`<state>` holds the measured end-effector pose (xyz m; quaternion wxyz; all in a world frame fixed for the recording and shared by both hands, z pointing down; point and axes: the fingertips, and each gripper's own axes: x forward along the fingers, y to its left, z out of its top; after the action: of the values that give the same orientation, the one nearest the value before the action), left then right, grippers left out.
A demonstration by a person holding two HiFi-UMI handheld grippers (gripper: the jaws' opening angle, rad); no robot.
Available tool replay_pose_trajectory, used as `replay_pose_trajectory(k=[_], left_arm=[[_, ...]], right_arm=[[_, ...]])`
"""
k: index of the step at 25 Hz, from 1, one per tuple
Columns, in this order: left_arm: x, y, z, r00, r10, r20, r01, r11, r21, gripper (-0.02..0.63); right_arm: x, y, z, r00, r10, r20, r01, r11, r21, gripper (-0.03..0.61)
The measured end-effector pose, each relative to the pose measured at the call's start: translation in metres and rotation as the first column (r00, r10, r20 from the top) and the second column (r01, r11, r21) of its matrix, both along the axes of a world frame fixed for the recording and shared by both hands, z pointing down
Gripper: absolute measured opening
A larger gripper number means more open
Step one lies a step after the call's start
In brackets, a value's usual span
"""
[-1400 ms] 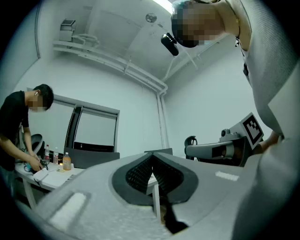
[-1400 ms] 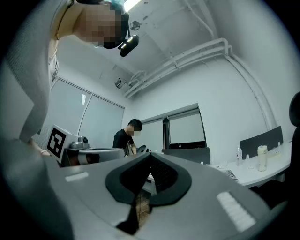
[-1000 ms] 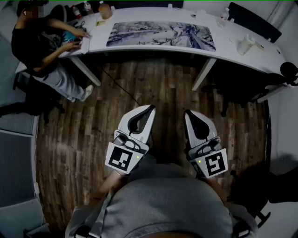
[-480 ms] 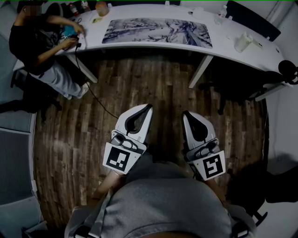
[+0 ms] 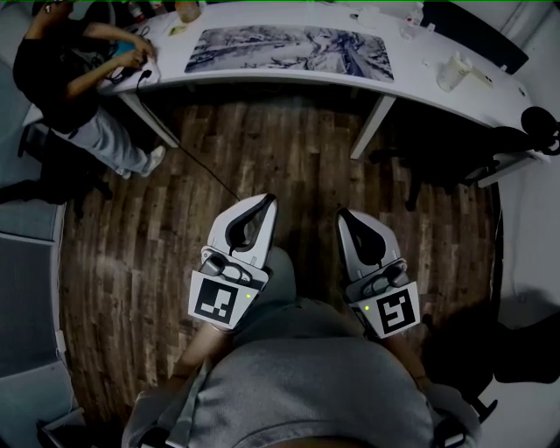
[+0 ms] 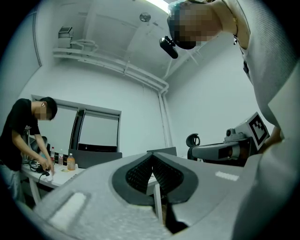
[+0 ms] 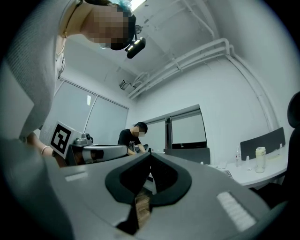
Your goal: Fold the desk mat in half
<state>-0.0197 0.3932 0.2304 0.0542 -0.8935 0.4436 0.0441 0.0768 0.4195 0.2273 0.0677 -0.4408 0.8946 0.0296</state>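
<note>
Head view, set against the frame a second ago, has the white worktop (image 5: 416, 68) and the desk mat (image 5: 289, 51) pushed up toward the top edge. The seated person (image 5: 52, 74) is now crowded into the top left corner. Both tongs sit slightly lower and further left in the picture than before.

The left tongs (image 5: 265, 200) and the right tongs (image 5: 342, 213) are held side by side over the floor, well apart from the worktop. Each pair is pressed together with nothing between the jaws, and both gripper views show the dark pads meeting at the tip.

The desk mat lies flat and unfolded along the worktop, printed in pale grey and blue, with nothing touching it. A white bottle (image 5: 449, 72) stands on the worktop to the mat's right, and an amber bottle (image 5: 186, 9) stands near its left end.

The floor (image 5: 289, 149) is dark wood planks, and a thin black cable (image 5: 188, 157) trails across it from the worktop's left end. Dark chairs (image 5: 455, 166) stand at the right. The walls are white, pipes (image 7: 187, 61) run under the ceiling, and dark-framed windows (image 6: 93, 133) stand behind the worktop.
</note>
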Motion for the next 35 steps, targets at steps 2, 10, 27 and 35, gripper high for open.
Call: replay_pose_trajectory(k=[2,10,27,35], left_arm=[[0.001,-0.004,-0.004,1.0,-0.004,0.012,0.004,1.0,0.0,0.0],[0.01,-0.021,-0.005,1.0,0.017,0.006,-0.017,1.0,-0.003,0.0],[0.001,-0.173,-0.002,0.993,0.111,-0.038,-0.109,0.993,0.037,0.0],[-0.003,-0.243,-0.008,0.989,0.147,-0.021,-0.146,0.988,0.052,0.0]], right_arm=[[0.004,-0.003,-0.001,1.0,0.004,-0.005,-0.004,1.0,-0.009,0.002],[0.006,-0.027,-0.002,1.0,0.014,0.004,-0.014,1.0,-0.006,0.002],[-0.003,-0.168,0.002,0.995,0.095,-0.025,-0.094,0.995,0.037,0.002],[-0.009,-0.236,-0.004,0.99,0.135,-0.029,-0.133,0.99,0.053,0.002]])
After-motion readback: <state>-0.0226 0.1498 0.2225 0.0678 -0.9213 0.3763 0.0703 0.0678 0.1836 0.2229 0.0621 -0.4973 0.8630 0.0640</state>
